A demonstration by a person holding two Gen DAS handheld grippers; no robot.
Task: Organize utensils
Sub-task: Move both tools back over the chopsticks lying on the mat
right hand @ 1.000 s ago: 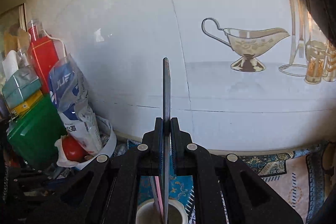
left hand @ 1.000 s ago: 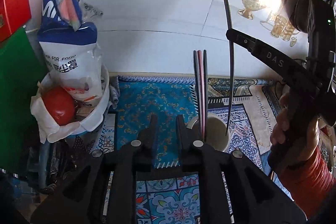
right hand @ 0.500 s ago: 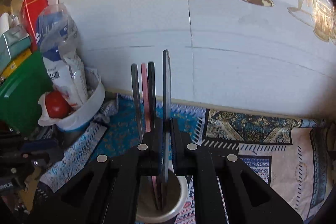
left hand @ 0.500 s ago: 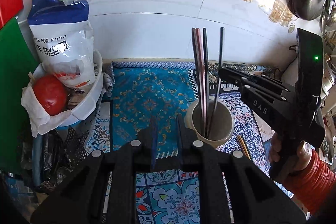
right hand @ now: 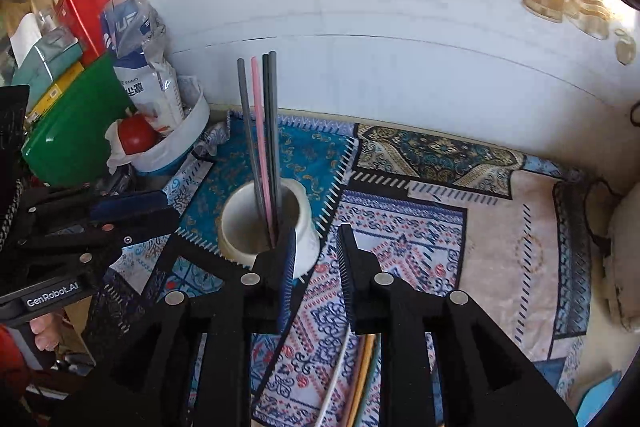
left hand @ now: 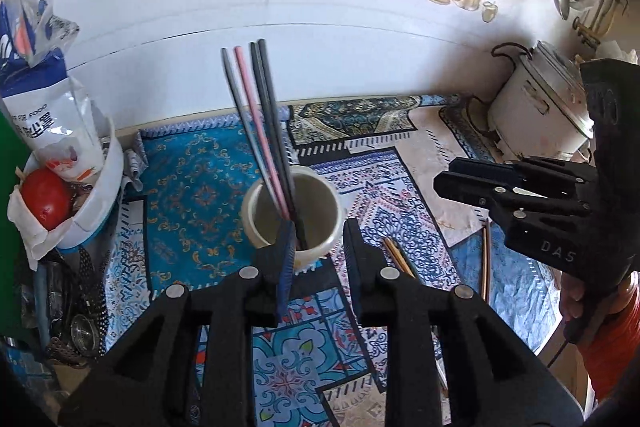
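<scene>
- At the far left, against the wall, a white bowl holds a tomato and a food bag printed "FOR FOOD" above Chinese characters I can't make out; a green box and a red carton stand beside it.
- The left hand-held gripper hangs over the patterned cloth on the tabletop, jaws spread with nothing between them. They have just been opening, and it has drifted across so the cup sits right ahead of its tips. From the right camera its body reads "GenRobot.AI".
- The white cup stands mid-cloth with four chopsticks upright in it: three dark, one pink, leaning toward the wall.
- A second ago the right hand-held gripper was pinching the fourth dark chopstick above the cup. Now that stick stands with the others, and the jaws have just been opening and are parted and empty, drawn back beside the cup. Seen from the left camera, this tool's side reads "DAS".
- I'd judge that one more utensil is filed and the drop is done.
- To the right, loose chopsticks lie flat on the cloth near the cup, more showing under the right tool, so the sorting looks unfinished.
- Far right, a white cooker sits by the wall.
</scene>
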